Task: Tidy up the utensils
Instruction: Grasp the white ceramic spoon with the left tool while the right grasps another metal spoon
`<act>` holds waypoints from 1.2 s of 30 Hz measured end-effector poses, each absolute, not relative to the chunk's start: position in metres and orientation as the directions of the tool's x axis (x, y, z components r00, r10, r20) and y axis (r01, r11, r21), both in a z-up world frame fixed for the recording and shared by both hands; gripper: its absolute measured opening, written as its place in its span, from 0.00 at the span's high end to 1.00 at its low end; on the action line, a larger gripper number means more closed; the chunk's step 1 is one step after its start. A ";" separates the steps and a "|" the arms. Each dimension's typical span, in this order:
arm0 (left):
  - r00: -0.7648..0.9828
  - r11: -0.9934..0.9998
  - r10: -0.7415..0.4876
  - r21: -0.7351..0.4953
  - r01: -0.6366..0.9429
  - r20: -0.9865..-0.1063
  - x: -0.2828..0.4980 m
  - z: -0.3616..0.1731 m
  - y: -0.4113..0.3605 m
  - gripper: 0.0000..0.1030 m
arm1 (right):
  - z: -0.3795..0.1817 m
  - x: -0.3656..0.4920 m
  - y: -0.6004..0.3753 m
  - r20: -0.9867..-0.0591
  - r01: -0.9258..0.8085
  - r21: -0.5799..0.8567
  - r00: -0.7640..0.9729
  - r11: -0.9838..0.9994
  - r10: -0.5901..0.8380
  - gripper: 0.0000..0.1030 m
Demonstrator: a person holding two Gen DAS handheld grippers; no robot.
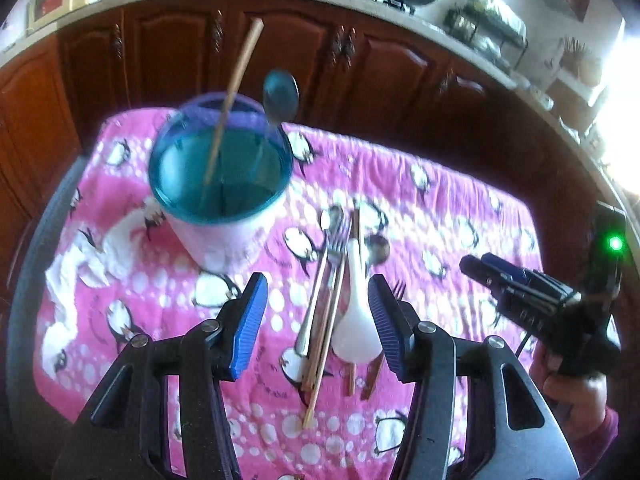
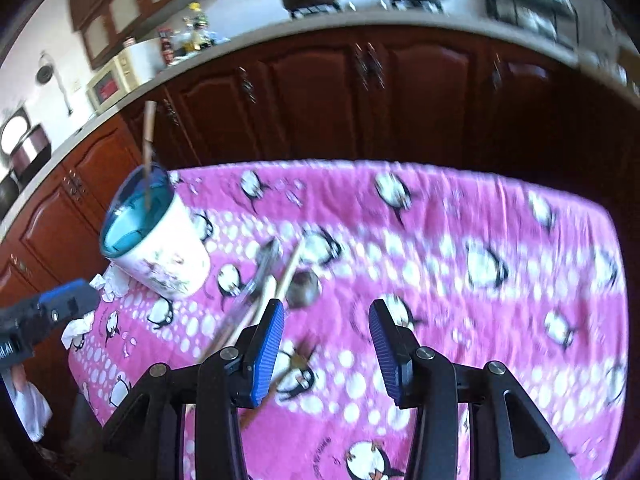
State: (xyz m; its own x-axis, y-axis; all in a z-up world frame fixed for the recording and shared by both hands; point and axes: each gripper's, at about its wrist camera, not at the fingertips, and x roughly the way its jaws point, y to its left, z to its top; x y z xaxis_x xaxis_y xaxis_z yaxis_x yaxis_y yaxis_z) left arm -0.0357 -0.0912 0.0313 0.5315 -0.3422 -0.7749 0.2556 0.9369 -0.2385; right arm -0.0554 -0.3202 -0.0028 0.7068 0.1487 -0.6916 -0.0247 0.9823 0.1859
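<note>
A: What's in the cup [image 1: 224,184]?

B: One chopstick [image 1: 236,84] and a metal spoon [image 1: 281,96], both leaning out over its blue rim.

A: And on the pink penguin cloth [image 1: 440,208]?

B: A pile: fork [image 1: 326,276], white ceramic spoon [image 1: 356,320], loose chopsticks [image 1: 324,360], another metal spoon [image 1: 378,250].

A: The left gripper [image 1: 318,320]?

B: Jaws wide, straddling that pile, nothing pinched. The right gripper [image 1: 476,268] shows at the edge, in a hand [image 1: 576,400].
</note>
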 end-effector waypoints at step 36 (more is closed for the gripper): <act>0.404 0.945 -0.290 -0.194 0.262 -0.867 0.017 -0.043 -0.149 0.50 | -0.085 0.051 -0.326 -0.702 -0.155 0.459 0.541 0.875 0.464 0.76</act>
